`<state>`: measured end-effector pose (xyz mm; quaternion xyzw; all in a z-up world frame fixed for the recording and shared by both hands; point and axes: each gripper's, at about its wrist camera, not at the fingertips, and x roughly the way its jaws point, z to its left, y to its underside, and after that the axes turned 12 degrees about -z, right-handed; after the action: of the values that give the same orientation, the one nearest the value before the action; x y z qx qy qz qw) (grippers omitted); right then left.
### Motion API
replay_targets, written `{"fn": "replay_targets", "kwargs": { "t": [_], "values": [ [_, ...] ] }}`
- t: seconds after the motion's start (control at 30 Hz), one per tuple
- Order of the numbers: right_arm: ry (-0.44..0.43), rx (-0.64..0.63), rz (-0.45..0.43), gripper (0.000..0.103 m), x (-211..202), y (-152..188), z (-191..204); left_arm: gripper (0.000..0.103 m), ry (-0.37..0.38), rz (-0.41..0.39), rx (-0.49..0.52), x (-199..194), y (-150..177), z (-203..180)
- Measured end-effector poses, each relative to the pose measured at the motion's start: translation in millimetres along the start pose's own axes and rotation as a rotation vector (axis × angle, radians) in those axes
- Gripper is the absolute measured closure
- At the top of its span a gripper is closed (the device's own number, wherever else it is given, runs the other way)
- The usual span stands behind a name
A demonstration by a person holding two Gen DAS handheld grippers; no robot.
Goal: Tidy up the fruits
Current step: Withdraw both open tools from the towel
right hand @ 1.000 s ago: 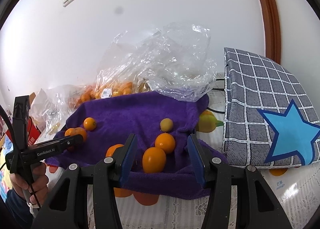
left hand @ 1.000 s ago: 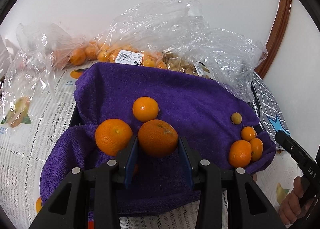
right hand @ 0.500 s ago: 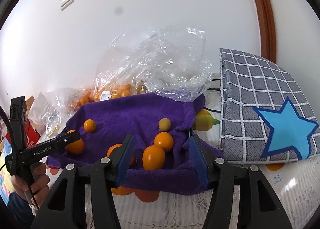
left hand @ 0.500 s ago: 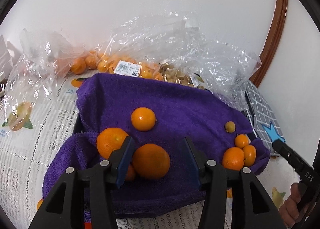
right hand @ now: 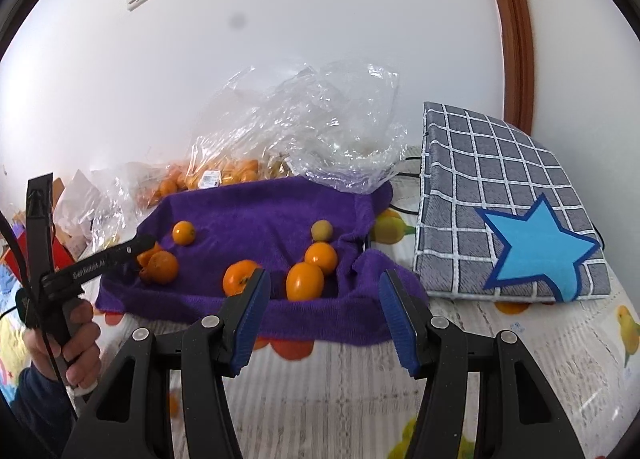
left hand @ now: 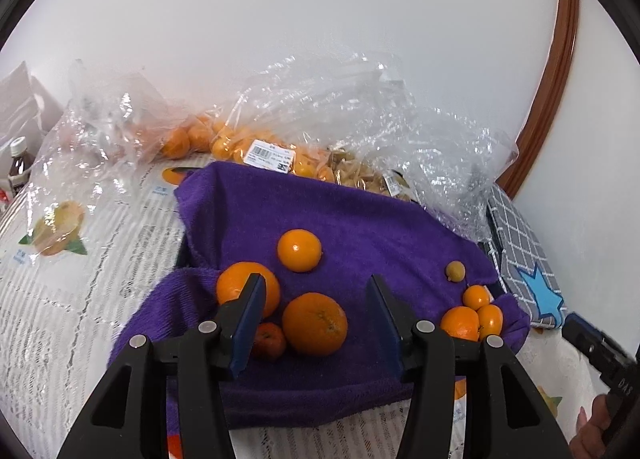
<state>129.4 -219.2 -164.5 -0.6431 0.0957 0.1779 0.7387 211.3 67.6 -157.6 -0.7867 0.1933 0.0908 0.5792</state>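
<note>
Lying long axis upright, oval orange fruit (right hand: 305,281) before open, empty right claw (right hand: 323,313).

**Legible markings on inspection**

The left gripper (right hand: 138,245) bore "GenRobot.AI" in white along its black finger, seen from the right wrist view. The right gripper's body (left hand: 612,371) showed the letters "DAS". A white barcode label (left hand: 269,155) sat on the clear fruit bag (left hand: 320,131); its print was too small to read.
</note>
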Motion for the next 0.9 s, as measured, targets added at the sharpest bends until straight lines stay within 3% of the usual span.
{"fn": "replay_targets", "kwargs": {
  "t": [0.47, 0.9],
  "values": [
    [0.004, -0.029, -0.011, 0.047, -40, -1, 6, 0.053, -0.049, -0.05, -0.041, -24, 3, 17],
    [-0.055, -0.064, 0.02, 0.047, -41, 11, 34, 0.053, -0.078, -0.059, -0.063, -48, 10, 32]
  ]
}}
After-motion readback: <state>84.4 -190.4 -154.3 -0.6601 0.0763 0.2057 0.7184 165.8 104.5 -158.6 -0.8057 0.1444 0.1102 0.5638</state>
